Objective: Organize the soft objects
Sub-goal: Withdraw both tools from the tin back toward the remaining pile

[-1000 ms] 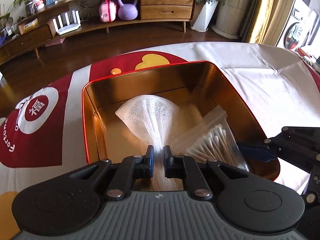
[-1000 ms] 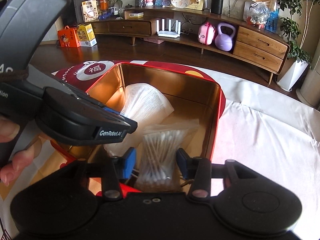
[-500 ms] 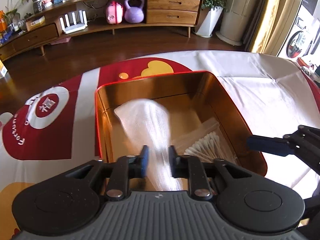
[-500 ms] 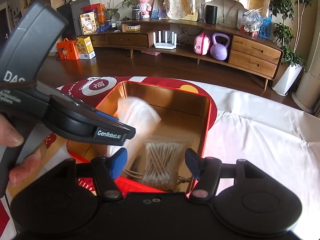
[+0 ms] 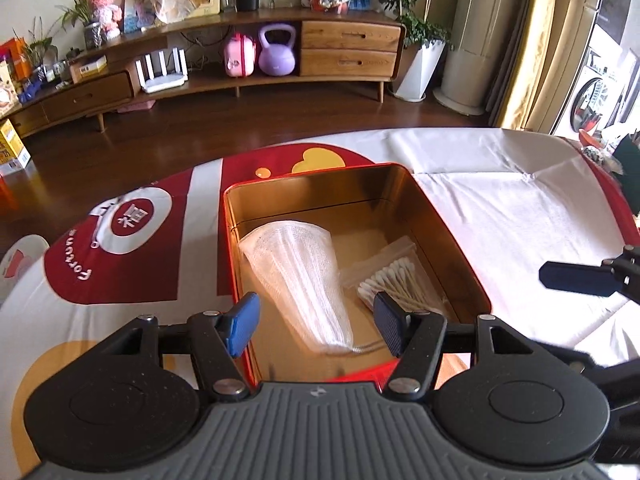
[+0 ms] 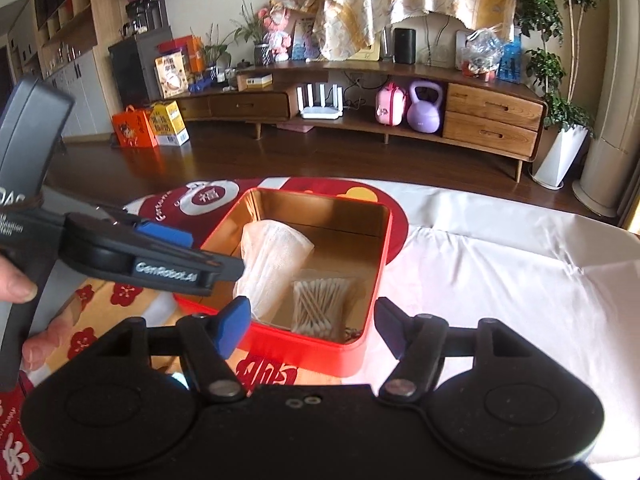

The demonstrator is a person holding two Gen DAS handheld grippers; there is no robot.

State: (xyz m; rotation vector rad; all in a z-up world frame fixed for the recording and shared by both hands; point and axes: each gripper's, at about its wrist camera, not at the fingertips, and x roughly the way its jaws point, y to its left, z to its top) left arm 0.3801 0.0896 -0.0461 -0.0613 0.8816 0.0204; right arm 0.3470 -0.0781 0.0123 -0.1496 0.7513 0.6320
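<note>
Both the left gripper (image 5: 316,326) and the right gripper (image 6: 312,326) hang above the red tin (image 5: 452,256) on the cloth-covered desk (image 5: 512,216), their jaws just spread and empty, while the white mesh bag (image 5: 300,276) and the bag of cotton swabs (image 5: 394,276) lie side by side inside it.

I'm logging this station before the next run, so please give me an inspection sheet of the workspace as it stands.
Surface: table under a white and red printed cloth.
Job's things: white mesh bag and bag of cotton swabs lie side by side inside the red tin.
Clutter: nothing seen on the cloth beside the tin.
Grippers: left gripper and right gripper both open, jaws just opened wider, nothing between the pads.
Cables: wires behind the sideboard's shelf only.
Surroundings: wooden sideboard, purple kettlebell, potted plant.
</note>
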